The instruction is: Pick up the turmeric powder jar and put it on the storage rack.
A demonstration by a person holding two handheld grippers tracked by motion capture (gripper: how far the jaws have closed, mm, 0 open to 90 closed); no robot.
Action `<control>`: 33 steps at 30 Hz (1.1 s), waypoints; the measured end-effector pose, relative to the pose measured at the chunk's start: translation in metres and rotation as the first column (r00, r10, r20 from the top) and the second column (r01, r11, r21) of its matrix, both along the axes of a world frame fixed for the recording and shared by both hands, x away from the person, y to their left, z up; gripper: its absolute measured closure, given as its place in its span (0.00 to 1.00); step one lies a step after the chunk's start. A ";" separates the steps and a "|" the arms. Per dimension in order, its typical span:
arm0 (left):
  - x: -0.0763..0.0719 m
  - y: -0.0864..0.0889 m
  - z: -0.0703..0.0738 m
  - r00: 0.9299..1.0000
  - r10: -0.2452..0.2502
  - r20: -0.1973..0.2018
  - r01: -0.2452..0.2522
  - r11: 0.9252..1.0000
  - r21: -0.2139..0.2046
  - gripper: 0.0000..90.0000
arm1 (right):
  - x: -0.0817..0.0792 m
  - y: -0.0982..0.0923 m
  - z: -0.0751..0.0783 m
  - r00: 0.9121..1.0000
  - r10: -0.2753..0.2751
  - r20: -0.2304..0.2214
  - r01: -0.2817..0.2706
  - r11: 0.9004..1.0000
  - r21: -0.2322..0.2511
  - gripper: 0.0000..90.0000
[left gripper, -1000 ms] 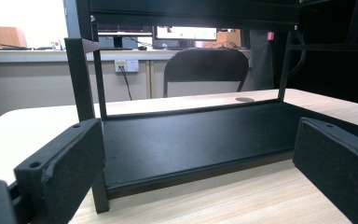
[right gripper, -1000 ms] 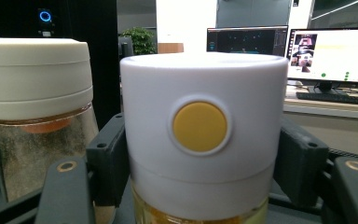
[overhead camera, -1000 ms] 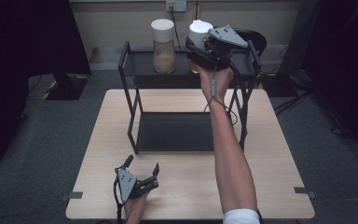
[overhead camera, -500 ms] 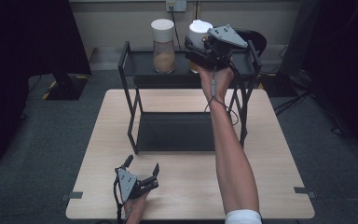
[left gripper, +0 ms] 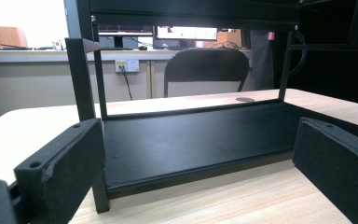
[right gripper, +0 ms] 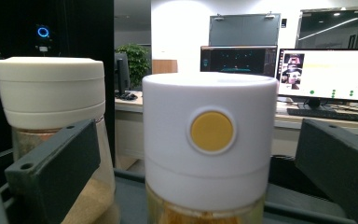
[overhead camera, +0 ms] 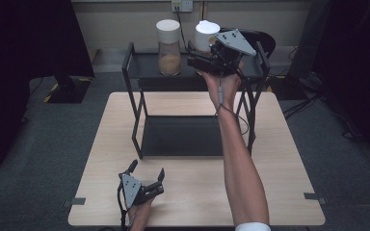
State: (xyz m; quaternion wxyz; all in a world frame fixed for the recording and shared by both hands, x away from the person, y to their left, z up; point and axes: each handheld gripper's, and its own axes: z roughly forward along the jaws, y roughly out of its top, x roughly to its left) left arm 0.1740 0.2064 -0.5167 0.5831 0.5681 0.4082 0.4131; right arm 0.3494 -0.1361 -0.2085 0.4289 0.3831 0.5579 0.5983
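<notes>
Two white-lidded jars stand on the top shelf of a black rack [overhead camera: 143, 67]. The left jar [overhead camera: 168, 45] holds tan powder. The right jar [overhead camera: 206, 34] has a yellow button on its lid [right gripper: 209, 144]. My right gripper [overhead camera: 198, 54] is at this jar, its jaws having just been opening. In the right gripper view the jar stands between the two pads [right gripper: 56, 163] without touching them, and the other jar [right gripper: 51, 93] is to the left. My left gripper [overhead camera: 148, 169] rests open on the table's front, facing the rack's lower shelf [left gripper: 191, 140], with nothing between its jaws.
The rack stands on a light wooden table [overhead camera: 270, 159]. Its upright posts [overhead camera: 136, 120] frame the lower shelf. A black chair [overhead camera: 262, 41] sits behind the table, and a wall socket [overhead camera: 182, 6] is on the back wall.
The right gripper's jaws have spread away from the right jar's lid, and the jar stays on the shelf. The left gripper has not moved.
</notes>
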 end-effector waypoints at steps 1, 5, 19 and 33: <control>0.000 0.000 0.000 1.000 0.000 0.000 0.000 1.000 0.000 0.02 | -0.001 -0.001 0.000 1.000 0.000 -0.001 0.000 1.000 -0.001 0.00; 0.000 0.000 0.000 1.000 0.000 -0.001 0.000 1.000 0.001 0.02 | -0.006 -0.005 -0.002 1.000 0.006 0.006 -0.006 1.000 -0.001 0.00; 0.000 0.000 0.000 1.000 0.000 0.000 0.000 1.000 0.001 0.02 | -0.029 -0.012 -0.012 0.999 0.010 0.034 -0.010 1.000 0.009 0.00; 0.000 0.000 0.000 1.000 0.000 0.000 0.000 1.000 0.001 0.02 | -0.054 -0.024 -0.025 0.998 0.023 0.061 -0.024 1.000 0.013 0.00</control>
